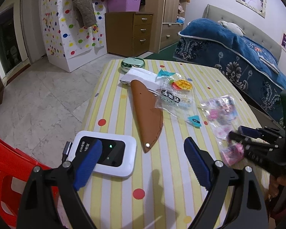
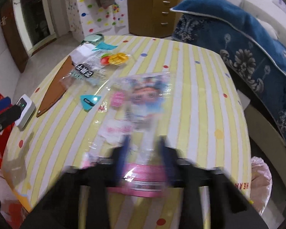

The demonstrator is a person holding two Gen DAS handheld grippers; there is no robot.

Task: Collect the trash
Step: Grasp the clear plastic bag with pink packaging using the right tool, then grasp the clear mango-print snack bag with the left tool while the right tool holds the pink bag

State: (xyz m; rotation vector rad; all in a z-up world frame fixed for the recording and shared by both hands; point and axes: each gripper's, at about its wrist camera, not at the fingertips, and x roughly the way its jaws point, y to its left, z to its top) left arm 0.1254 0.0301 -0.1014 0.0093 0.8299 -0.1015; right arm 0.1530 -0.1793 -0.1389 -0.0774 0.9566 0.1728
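A clear pink-printed wrapper (image 2: 139, 103) lies on the yellow striped table (image 2: 190, 76); it also shows in the left wrist view (image 1: 222, 114). My right gripper (image 2: 145, 148) is over its near end, blurred, blue fingers (image 2: 124, 150) apart on either side of the plastic. In the left wrist view the right gripper (image 1: 236, 137) touches the wrapper's near end. A second clear mango-print wrapper (image 1: 176, 97) lies mid-table, also in the right wrist view (image 2: 97, 66). My left gripper (image 1: 143, 162) is open and empty above the table's near edge.
A brown leather sheath (image 1: 147, 110), a white wifi device (image 1: 106, 155), a white folded paper (image 1: 139, 76) and a green round tin (image 1: 132, 64) are on the table. A red stool (image 1: 7, 171) stands left. A bed with a blue blanket (image 1: 238, 57) is right. A pink bag (image 2: 261, 183) hangs by the table's right edge.
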